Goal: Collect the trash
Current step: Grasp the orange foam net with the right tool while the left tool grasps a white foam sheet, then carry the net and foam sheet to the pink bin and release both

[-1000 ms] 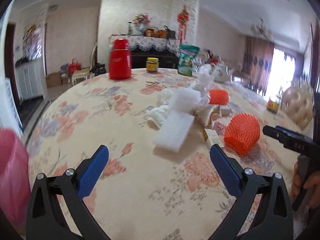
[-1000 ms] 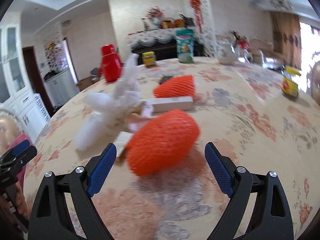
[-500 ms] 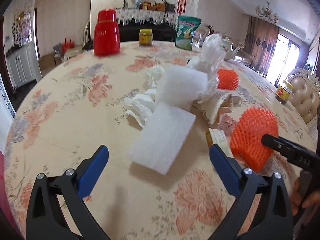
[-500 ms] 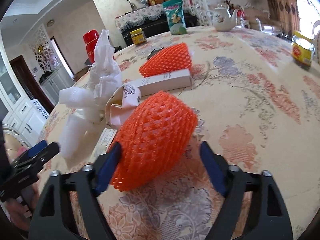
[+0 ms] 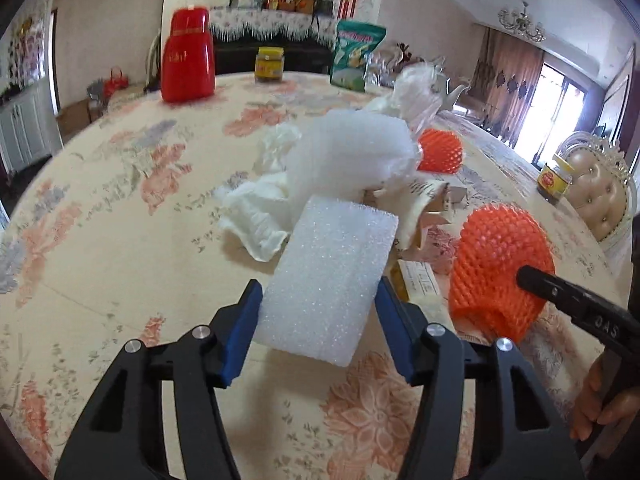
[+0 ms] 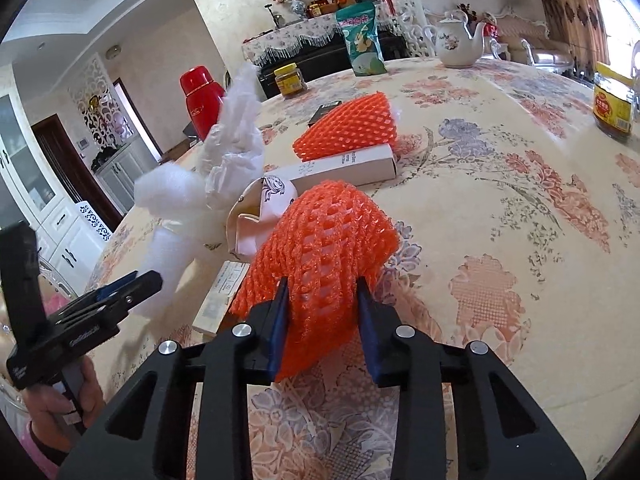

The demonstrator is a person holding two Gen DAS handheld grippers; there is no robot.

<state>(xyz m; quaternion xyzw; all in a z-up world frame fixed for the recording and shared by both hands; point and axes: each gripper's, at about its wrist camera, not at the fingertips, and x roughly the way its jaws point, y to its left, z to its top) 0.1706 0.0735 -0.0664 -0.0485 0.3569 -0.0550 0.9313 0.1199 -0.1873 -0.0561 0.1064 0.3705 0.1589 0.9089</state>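
On the floral table point(image 5: 100, 220) lies a white foam block point(image 5: 332, 276). My left gripper point(image 5: 316, 316) is closing on it, and its blue pads touch both long sides of the block. My right gripper point(image 6: 322, 320) is closing on an orange foam net point(image 6: 324, 240), and its pads squeeze the near end narrow. From the left wrist view, that net point(image 5: 500, 264) sits right of the block. More trash lies behind: a second orange net point(image 6: 348, 128), a long carton point(image 6: 344, 166), a white plastic bag point(image 6: 236, 136), crumpled tissue point(image 5: 256, 216) and white foam wrap point(image 5: 348, 152).
A flat small box point(image 5: 420, 284) lies between the block and the held net. At the far edge stand a red flask point(image 5: 186, 64), a yellow-lidded jar point(image 5: 270, 64) and a green snack bag point(image 5: 356, 56). A teapot point(image 6: 458, 44) and another jar point(image 6: 614, 104) stand right.
Both grippers have moved forward and down to the trash. The left jaws have closed in around the foam block. The right jaws have narrowed onto the orange net, pinching it.
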